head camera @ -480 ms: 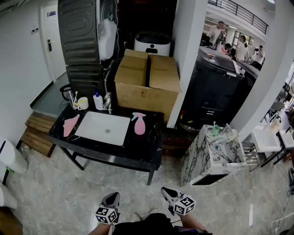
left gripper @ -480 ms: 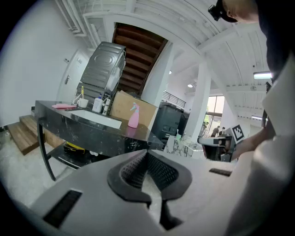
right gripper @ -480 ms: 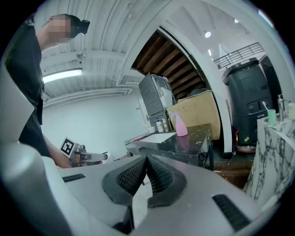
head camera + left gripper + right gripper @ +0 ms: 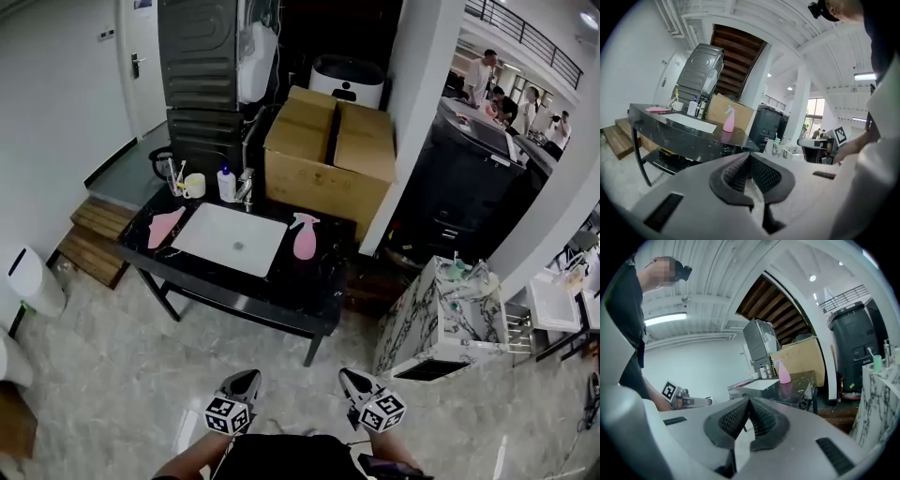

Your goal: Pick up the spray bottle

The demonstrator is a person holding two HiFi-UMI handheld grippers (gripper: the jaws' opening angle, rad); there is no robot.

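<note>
A pink spray bottle (image 4: 305, 238) stands upright on the black marble table (image 4: 319, 291), just right of the white inset sink (image 4: 230, 238). The same spray bottle (image 4: 728, 120) shows far ahead in the left gripper view, and as a small pink spray bottle (image 4: 783, 372) in the right gripper view. Both grippers hang low near the person's body, well short of the table. My left gripper (image 4: 241, 382) is shut and empty, its jaws touching at the tips (image 4: 750, 156). My right gripper (image 4: 353, 380) is shut with nothing in it too (image 4: 749, 402).
A large cardboard box (image 4: 330, 157) stands behind the table, with a white pillar (image 4: 405, 122) to its right. A cup with brushes (image 4: 187, 184), a small bottle (image 4: 226, 184) and a pink cloth (image 4: 165, 227) sit on the table's left. A marble-pattern cabinet (image 4: 441, 314) stands to the right.
The head view has shifted, so the table and bottle sit further right and slightly lower in the picture. Both grippers remain low and shut.
</note>
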